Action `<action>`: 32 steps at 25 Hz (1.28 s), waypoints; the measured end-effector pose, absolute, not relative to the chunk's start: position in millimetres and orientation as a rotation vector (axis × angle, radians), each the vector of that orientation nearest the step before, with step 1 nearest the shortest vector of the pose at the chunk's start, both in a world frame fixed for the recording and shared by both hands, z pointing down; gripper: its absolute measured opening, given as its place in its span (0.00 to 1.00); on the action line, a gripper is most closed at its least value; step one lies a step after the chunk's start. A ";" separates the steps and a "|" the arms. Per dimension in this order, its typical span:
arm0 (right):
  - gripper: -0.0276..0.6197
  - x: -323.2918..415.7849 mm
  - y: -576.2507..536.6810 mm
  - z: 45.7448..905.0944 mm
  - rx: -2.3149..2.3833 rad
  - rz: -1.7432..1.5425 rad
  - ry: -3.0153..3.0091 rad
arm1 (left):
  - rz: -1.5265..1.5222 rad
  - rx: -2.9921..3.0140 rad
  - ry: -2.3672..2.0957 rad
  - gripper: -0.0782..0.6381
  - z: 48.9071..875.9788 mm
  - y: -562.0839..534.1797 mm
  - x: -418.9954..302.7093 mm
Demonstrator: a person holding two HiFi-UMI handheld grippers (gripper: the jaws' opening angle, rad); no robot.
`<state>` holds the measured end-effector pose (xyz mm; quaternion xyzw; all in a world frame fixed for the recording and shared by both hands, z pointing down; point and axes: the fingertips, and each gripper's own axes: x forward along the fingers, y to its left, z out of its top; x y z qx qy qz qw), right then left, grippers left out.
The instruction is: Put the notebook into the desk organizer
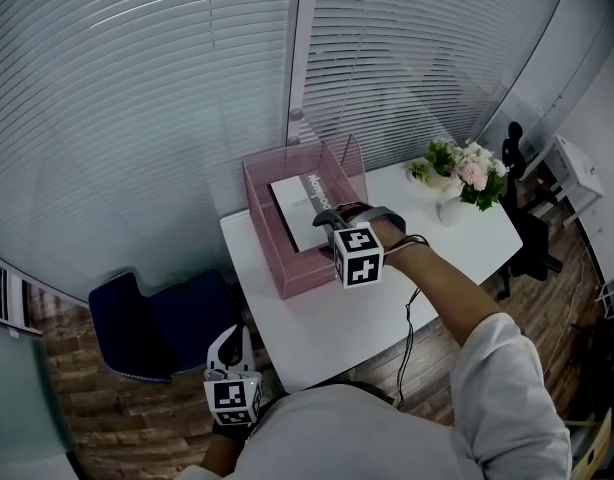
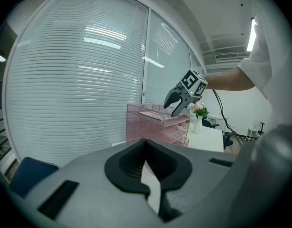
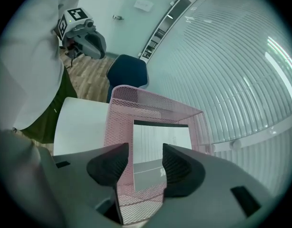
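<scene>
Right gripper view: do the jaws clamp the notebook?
No, the right gripper has its jaws apart, and the notebook lies in the pink mesh organizer.

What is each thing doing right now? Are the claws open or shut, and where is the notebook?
Right claw: open, empty, over the organizer.
Left claw: shut, empty, held low beside the table.
Notebook: lying flat in the organizer's top tray.
Pink mesh desk organizer: upright on the white table.
Flowers: standing up in a white vase.
Window blinds: lowered.
</scene>
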<state>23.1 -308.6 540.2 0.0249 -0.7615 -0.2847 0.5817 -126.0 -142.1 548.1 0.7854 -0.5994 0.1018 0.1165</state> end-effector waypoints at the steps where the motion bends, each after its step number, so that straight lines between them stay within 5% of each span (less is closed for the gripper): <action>1: 0.41 24.5 -309.9 538.1 0.079 -0.663 -1.790 | 0.299 2.302 -1.752 0.12 547.9 -142.7 -125.2; 7: 0.35 30.7 -308.5 511.7 0.227 -0.642 -1.888 | 0.305 2.327 -1.732 0.12 543.8 -145.1 -120.3; 16: 0.11 44.1 -290.6 475.3 0.518 -0.606 -2.062 | 0.314 2.348 -1.717 0.12 542.9 -151.5 -117.7; 32: 0.06 77.9 -234.7 434.6 0.925 -0.426 -2.356 | 0.340 2.371 -1.692 0.12 541.5 -157.1 -106.0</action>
